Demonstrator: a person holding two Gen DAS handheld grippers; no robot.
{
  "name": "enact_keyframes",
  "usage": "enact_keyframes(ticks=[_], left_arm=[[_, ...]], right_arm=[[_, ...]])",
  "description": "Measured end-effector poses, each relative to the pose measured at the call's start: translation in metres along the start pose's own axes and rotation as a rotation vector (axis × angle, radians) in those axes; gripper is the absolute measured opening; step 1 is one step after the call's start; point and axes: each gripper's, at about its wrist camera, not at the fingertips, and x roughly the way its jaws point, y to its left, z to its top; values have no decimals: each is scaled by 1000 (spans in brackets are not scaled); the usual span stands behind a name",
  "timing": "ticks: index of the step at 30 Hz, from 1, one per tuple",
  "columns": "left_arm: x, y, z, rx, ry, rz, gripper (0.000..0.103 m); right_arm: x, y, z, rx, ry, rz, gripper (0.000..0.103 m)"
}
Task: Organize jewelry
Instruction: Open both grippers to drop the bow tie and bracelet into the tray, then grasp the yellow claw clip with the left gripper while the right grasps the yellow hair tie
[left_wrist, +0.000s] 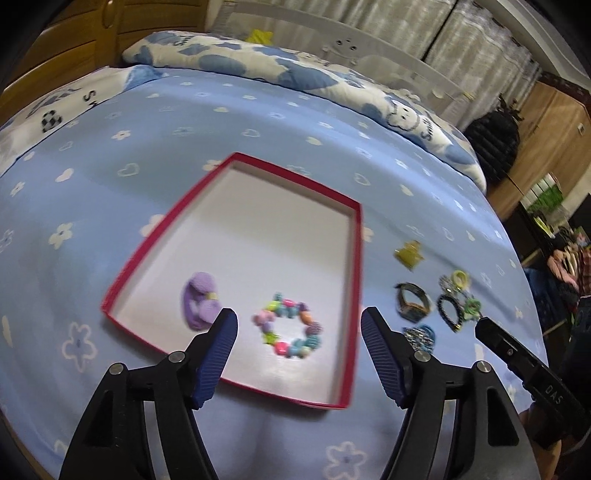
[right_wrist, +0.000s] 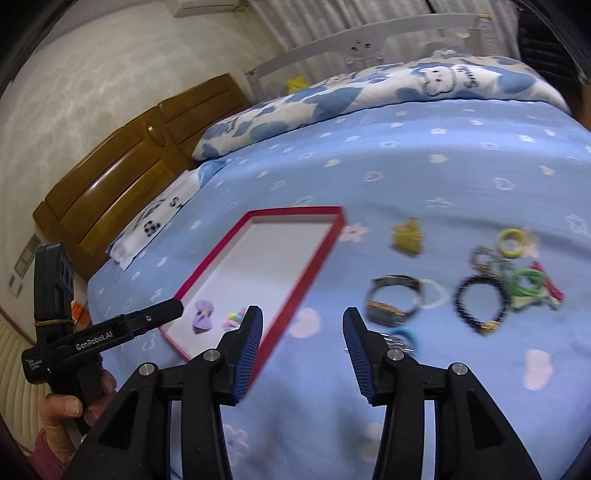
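A red-rimmed box (left_wrist: 355, 258) with a white floor lies on the blue bedspread. In it are a purple bow (left_wrist: 199, 304) and a colourful bead bracelet (left_wrist: 290, 329). My left gripper (left_wrist: 299, 328) is open and empty, above the box's near end over the bracelet. Right of the box lie a yellow clip (left_wrist: 409, 254), a dark watch-like band (left_wrist: 413, 306), a black bead bracelet (left_wrist: 452, 312), a blue hair tie (left_wrist: 421, 336) and more ties. My right gripper (right_wrist: 303, 328) is open and empty between the box (right_wrist: 325, 240) and the watch-like band (right_wrist: 393, 300), above the bedspread.
A blue and white quilt (left_wrist: 295, 70) lies along the far side of the bed, with a white bed rail behind it. A wooden headboard (right_wrist: 122, 177) stands at the left in the right wrist view. Furniture and a dark bag stand at the right.
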Motion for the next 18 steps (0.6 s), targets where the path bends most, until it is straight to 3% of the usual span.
enact_keyframes(ticks=[18], left_arm=[[37, -70, 22, 168, 71, -44, 71]], right_arm=[[-58, -98, -1, 127, -89, -159, 47]])
